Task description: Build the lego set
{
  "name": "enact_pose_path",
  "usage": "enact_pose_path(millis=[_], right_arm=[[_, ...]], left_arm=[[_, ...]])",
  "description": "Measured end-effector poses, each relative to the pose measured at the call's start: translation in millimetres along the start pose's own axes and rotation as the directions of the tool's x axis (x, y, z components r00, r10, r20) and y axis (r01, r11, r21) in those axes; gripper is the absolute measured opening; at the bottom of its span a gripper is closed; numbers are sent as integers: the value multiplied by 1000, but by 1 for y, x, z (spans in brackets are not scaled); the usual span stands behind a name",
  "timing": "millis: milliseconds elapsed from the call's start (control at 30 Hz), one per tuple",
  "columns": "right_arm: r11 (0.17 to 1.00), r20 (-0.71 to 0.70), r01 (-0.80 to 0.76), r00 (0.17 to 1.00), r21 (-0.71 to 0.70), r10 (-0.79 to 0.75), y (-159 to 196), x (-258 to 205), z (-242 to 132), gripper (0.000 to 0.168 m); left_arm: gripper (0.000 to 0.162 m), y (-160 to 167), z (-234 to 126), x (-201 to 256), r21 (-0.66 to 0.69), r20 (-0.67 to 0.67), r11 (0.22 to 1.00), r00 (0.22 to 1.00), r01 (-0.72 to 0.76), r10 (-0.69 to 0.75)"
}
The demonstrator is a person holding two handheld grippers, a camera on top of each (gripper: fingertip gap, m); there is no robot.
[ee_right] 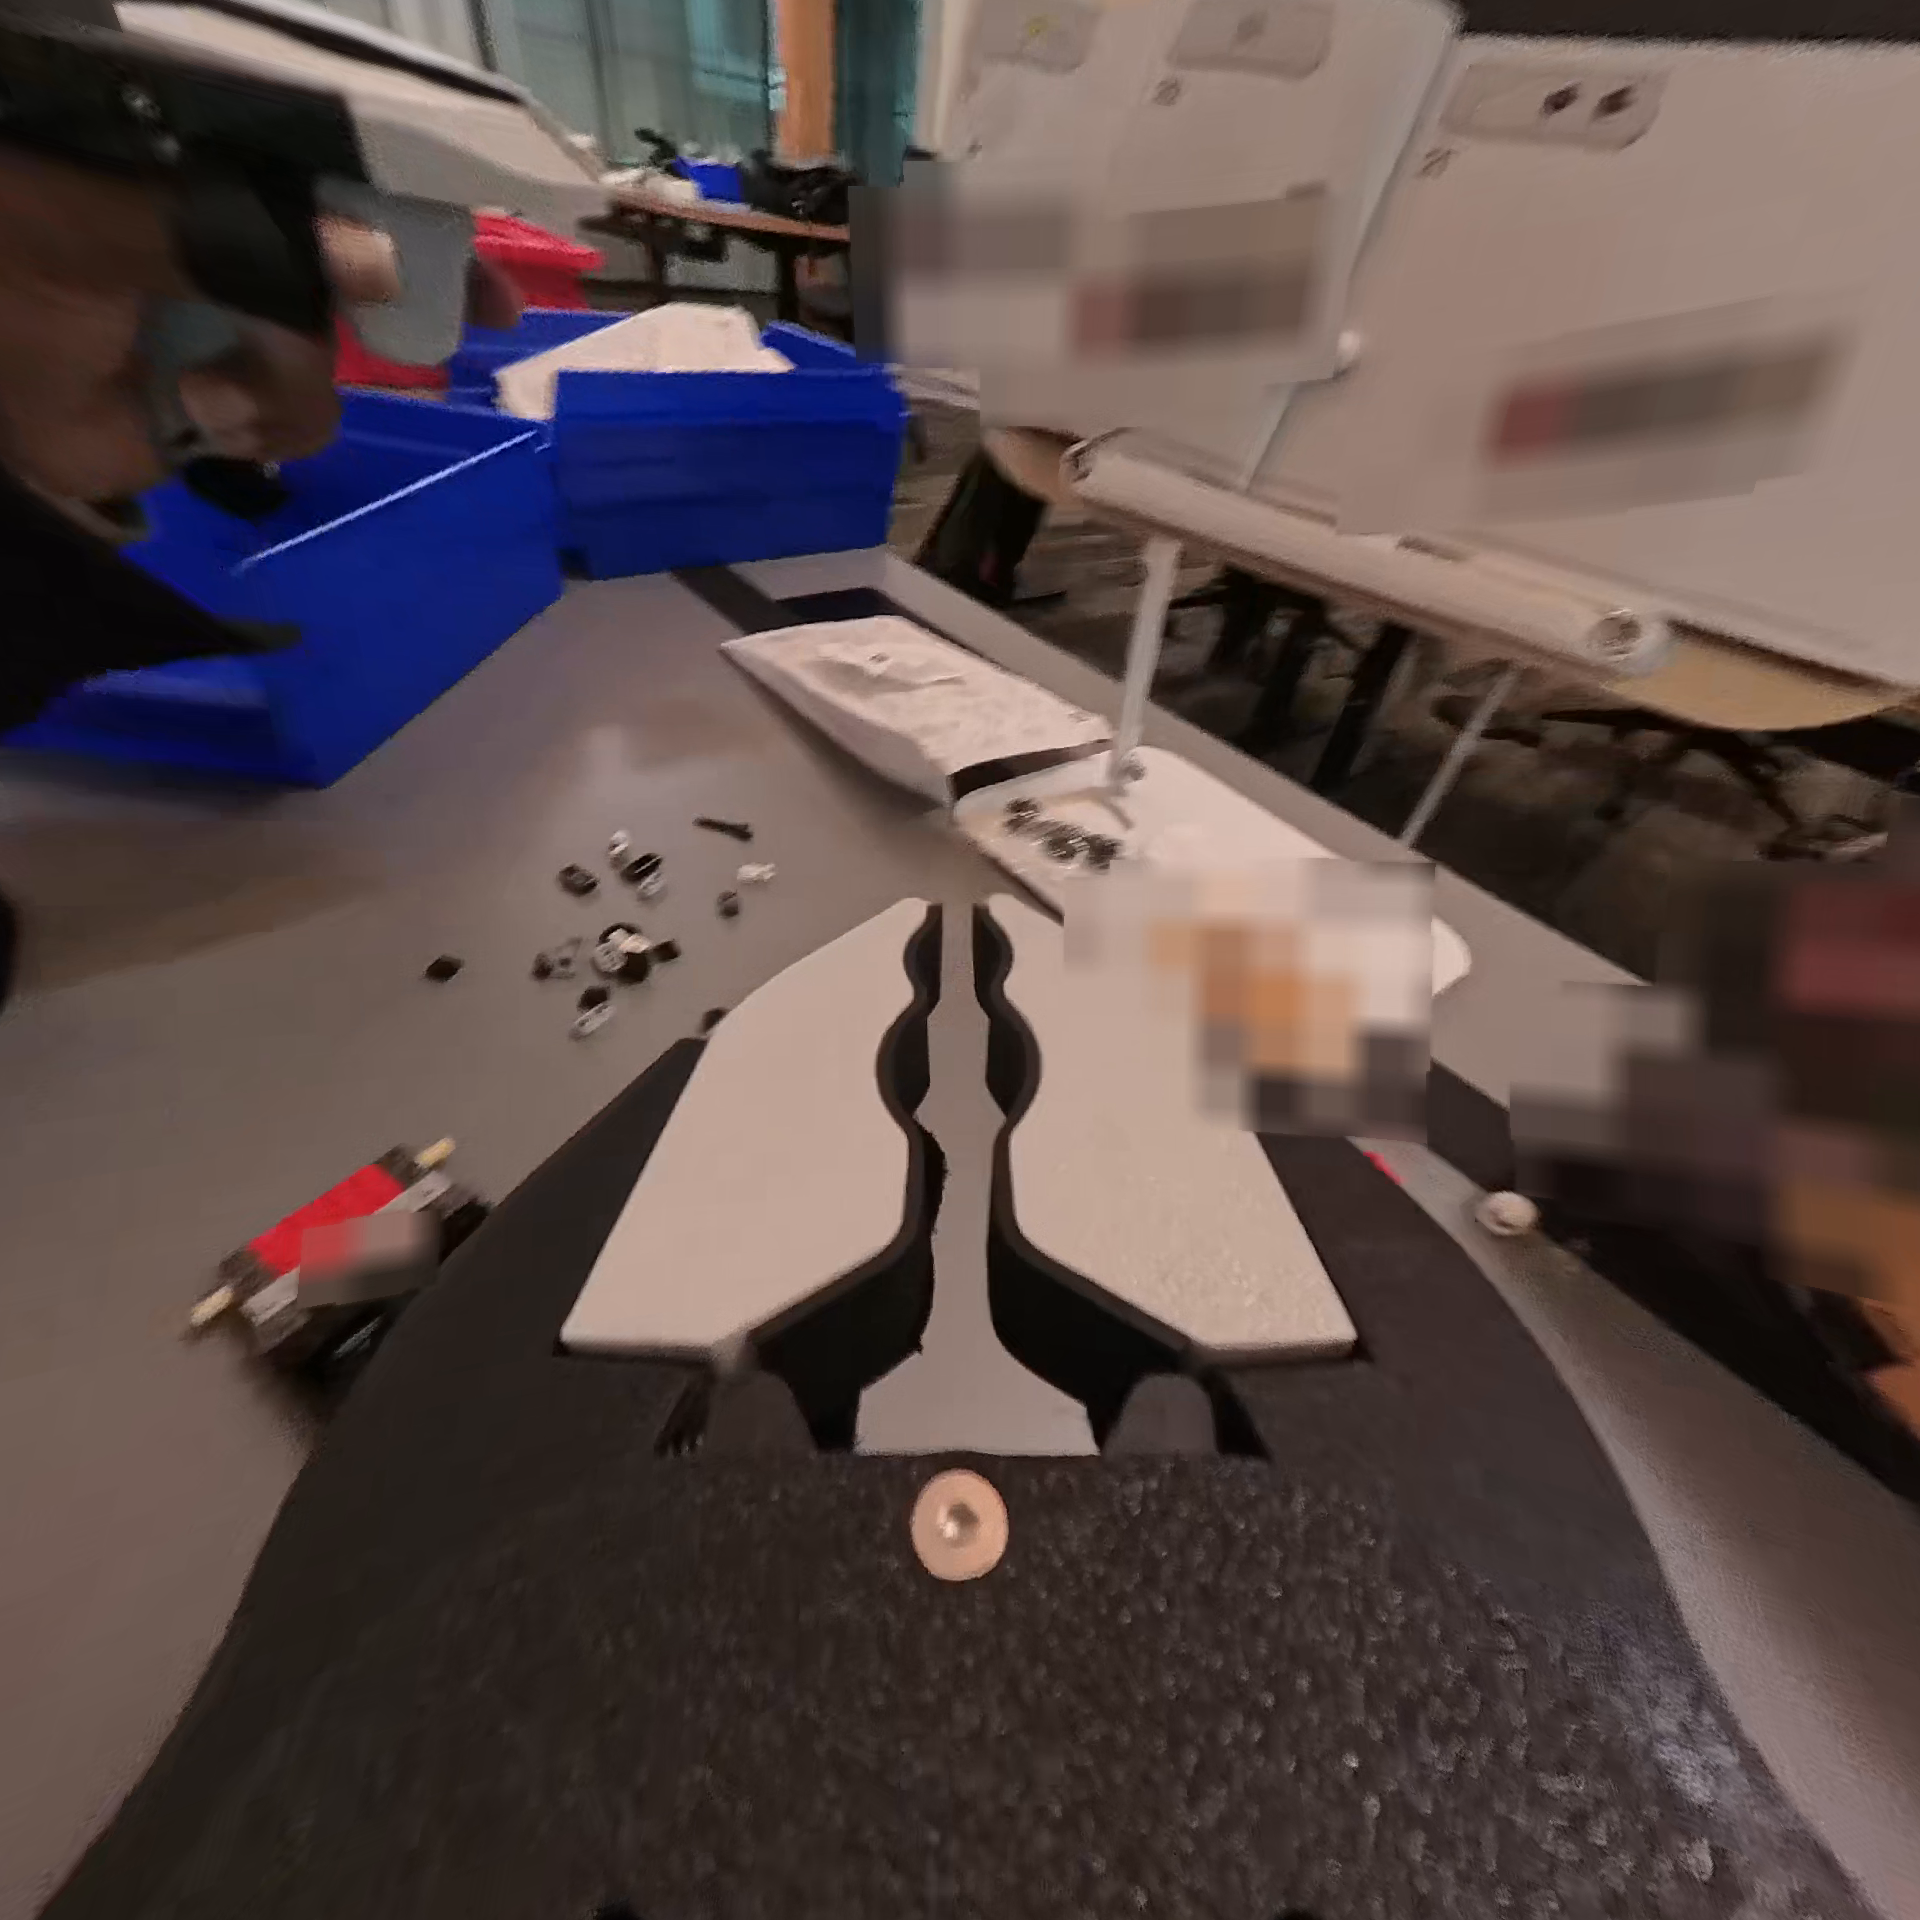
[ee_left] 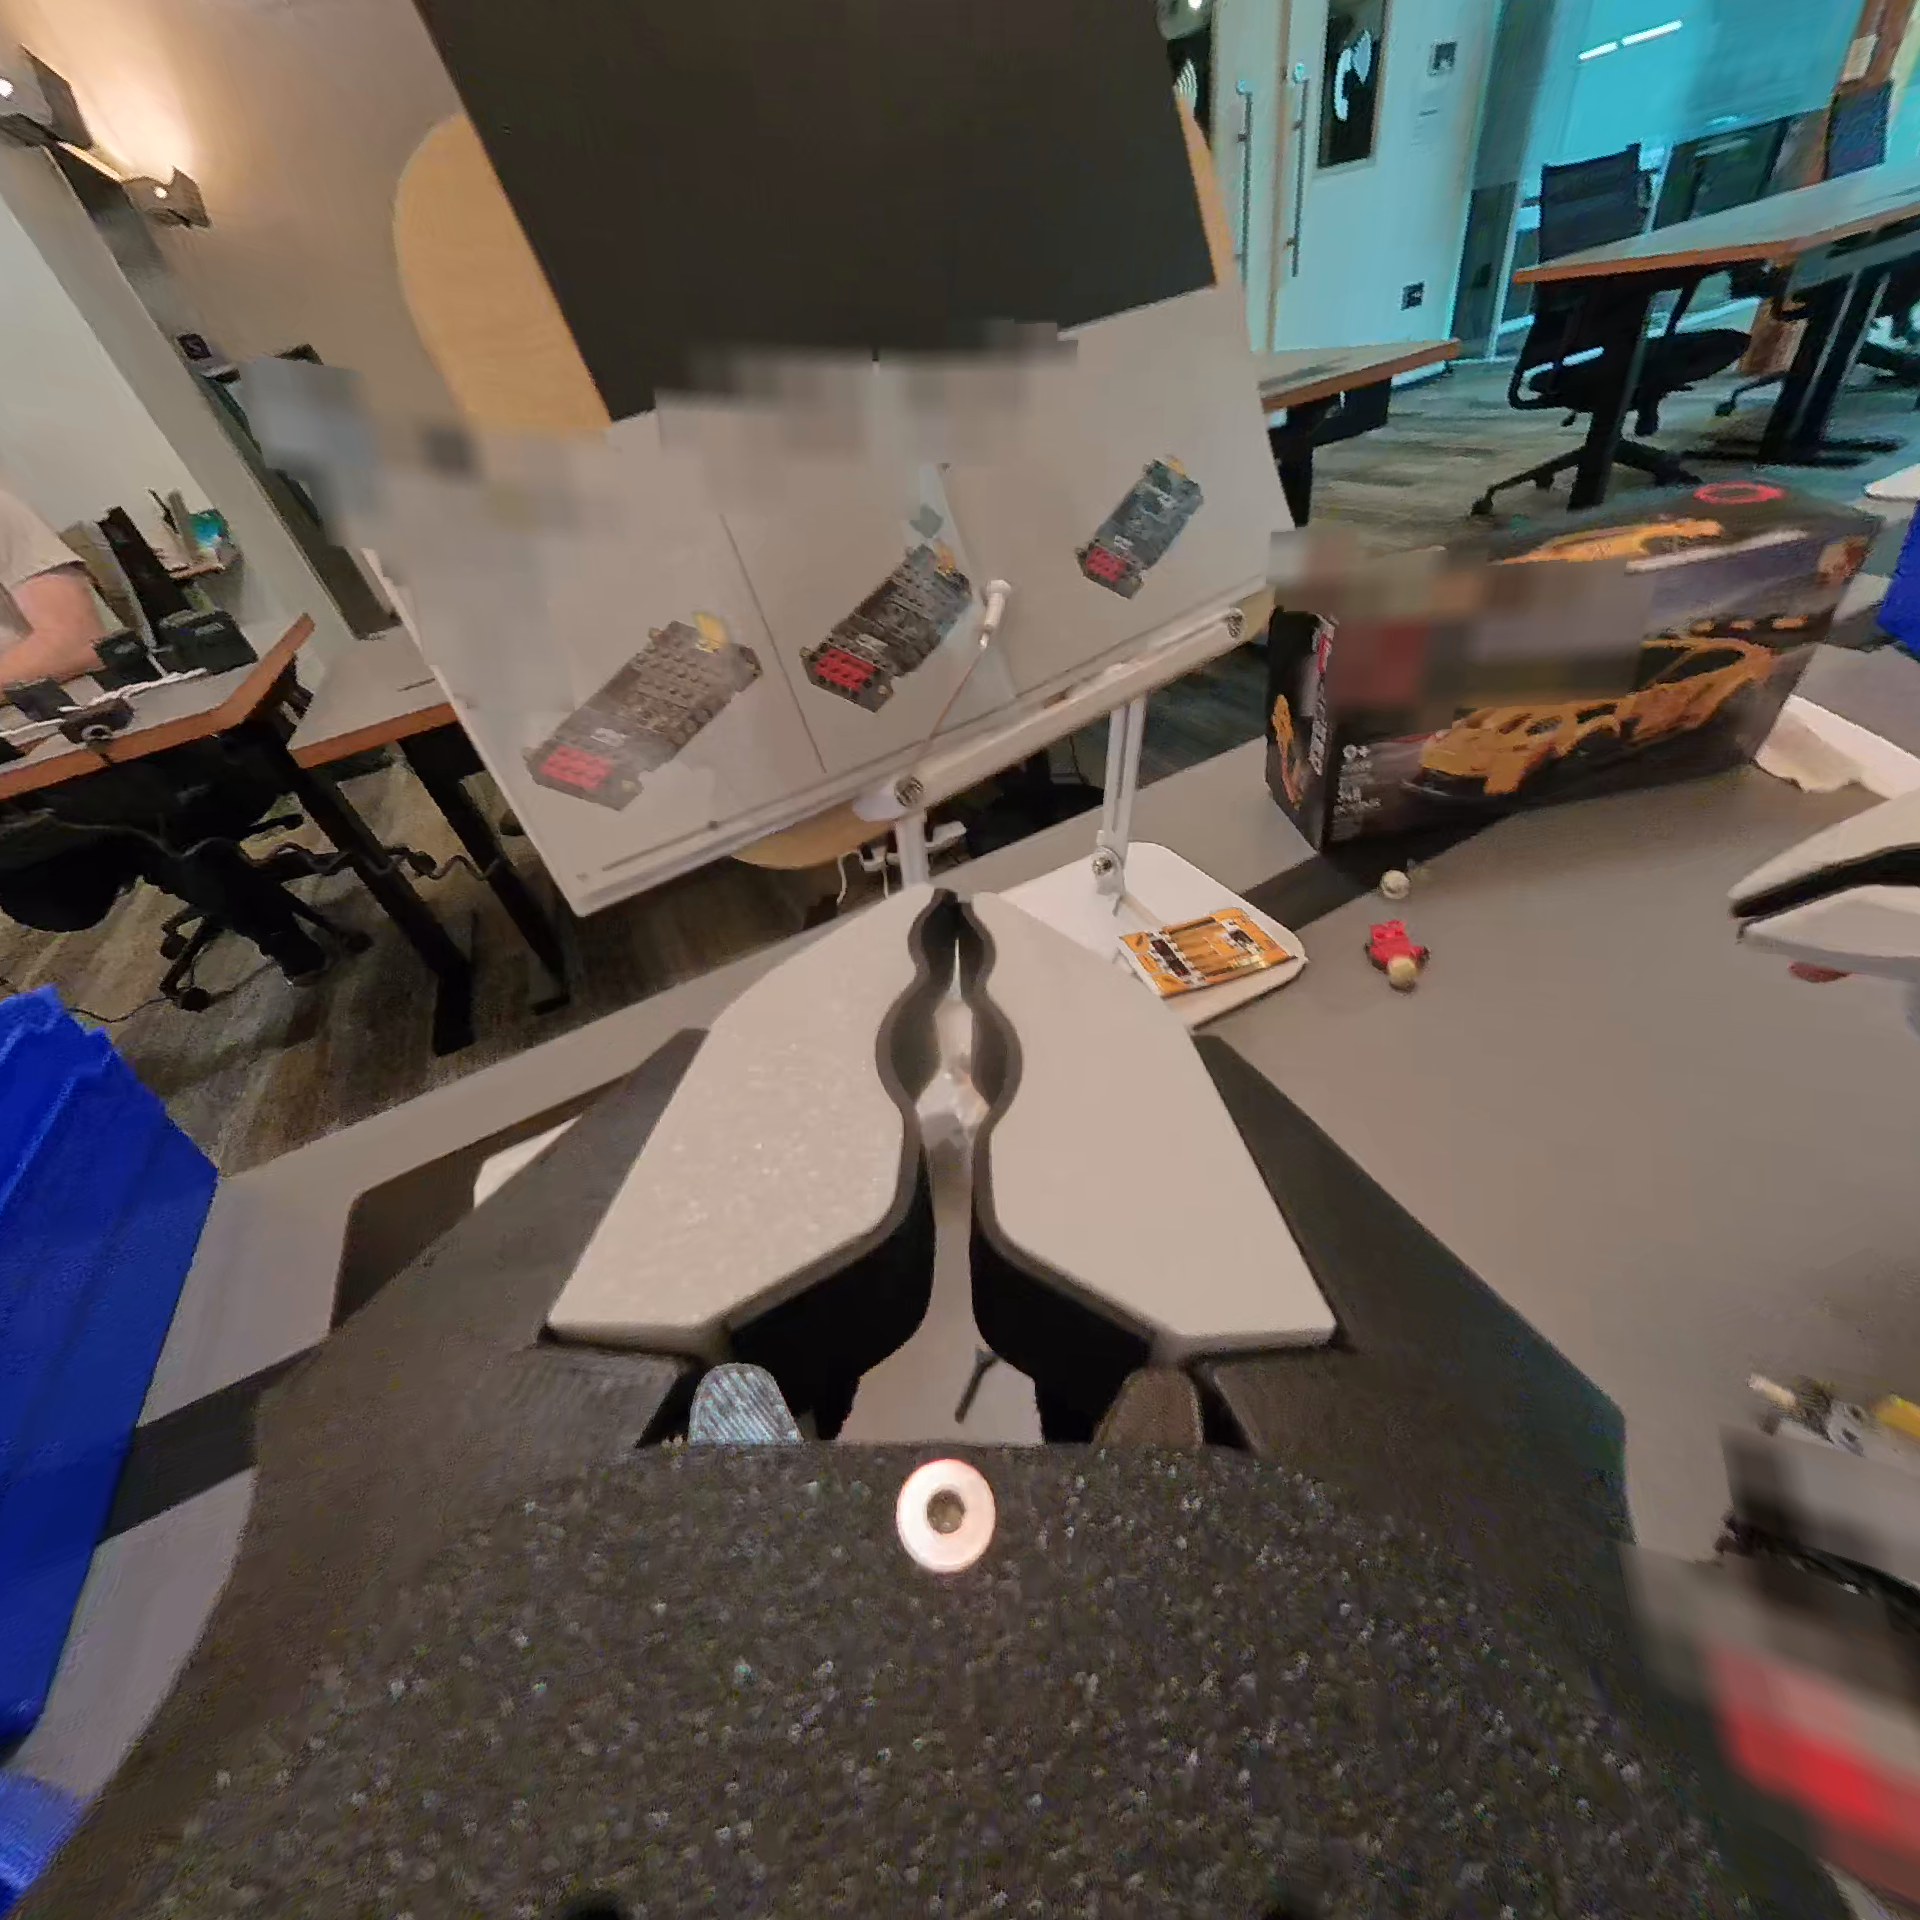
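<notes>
Instructions [ee_left: 831,623] sit propped on a white stand [ee_left: 1117,800] at the far edge of the grey table [ee_left: 1507,1091], tilted toward the builder so the pictured steps read at a glance. Left gripper [ee_left: 954,920] is raised and aimed at that page, tips nearly touching, with something small and pale lodged deeper between the jaws; can't tell what it is, probably a small part, so I read it as clenched on a piece while checking the step.

Right gripper [ee_right: 958,914] is low over the table, fingers parallel with a narrow gap, grasping nothing I can see. Picture is blurred.

Partly built red and black assembly [ee_right: 332,1247] lies on the table just left of the right gripper, within reach. Loose small parts [ee_right: 613,935] are scattered ahead of it, beside an opened white bag [ee_right: 914,707] with more parts spilling from its mouth. Blue bins [ee_right: 623,457] line the left edge, likely for sorting. Kit box [ee_left: 1538,665] stands well off to the right; a red piece [ee_left: 1397,945] lies near it. Build looks early.
</notes>
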State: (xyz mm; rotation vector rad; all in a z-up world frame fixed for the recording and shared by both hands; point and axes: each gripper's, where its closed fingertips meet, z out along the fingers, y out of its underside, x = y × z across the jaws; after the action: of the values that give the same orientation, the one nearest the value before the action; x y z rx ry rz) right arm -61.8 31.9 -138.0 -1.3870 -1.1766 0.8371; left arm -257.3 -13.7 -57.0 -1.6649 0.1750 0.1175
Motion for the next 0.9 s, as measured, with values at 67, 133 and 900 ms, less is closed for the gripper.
enact_pose_path(millis=[67, 133, 900], right_arm=[[1000, 59, 14, 998, -19, -13, 10, -13, 5, 8], [999, 99, 26, 995, -26, -23, 18, -23, 9, 8], [998, 19, -12, 1000, 59, 11, 27, -11, 3, 11]], left_arm=[[0, 10, -9, 9, -20, -5, 1000, 1000, -4, 4], [0, 27, -23, 17, -9, 15, 1000, 1000, 26, -26], [23, 175, -34, 41, -395, -34, 907, 984, 147, -174]])
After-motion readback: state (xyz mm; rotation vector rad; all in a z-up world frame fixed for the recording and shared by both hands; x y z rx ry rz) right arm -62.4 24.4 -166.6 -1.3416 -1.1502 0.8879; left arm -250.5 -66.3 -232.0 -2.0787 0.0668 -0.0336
